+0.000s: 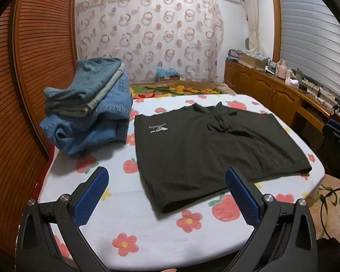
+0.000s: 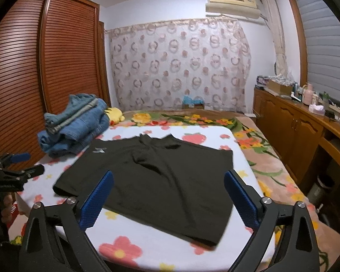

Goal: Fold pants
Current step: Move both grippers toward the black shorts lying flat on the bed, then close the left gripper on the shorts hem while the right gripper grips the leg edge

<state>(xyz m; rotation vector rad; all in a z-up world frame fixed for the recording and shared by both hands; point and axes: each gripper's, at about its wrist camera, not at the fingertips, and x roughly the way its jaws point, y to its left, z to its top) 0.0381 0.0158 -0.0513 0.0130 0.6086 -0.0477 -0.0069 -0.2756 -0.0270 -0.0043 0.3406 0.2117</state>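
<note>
left wrist view: black shorts (image 1: 204, 145) flat on bed (image 1: 147, 238), both tools wide, empty; pinch hem corners evenly, probably waistband far side.

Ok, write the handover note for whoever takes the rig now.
Left gripper: open, empty, hovering over the near edge of the pants.
Right gripper: open, empty, over the same near edge.
Pants: black, flat on the floral sheet, white logo at the far left.
Jeans pile: folded, far left corner.
Done: pants laid out, apparently folded once.
Left: grip the edge, finish folding, probably stack on the pile.
</note>
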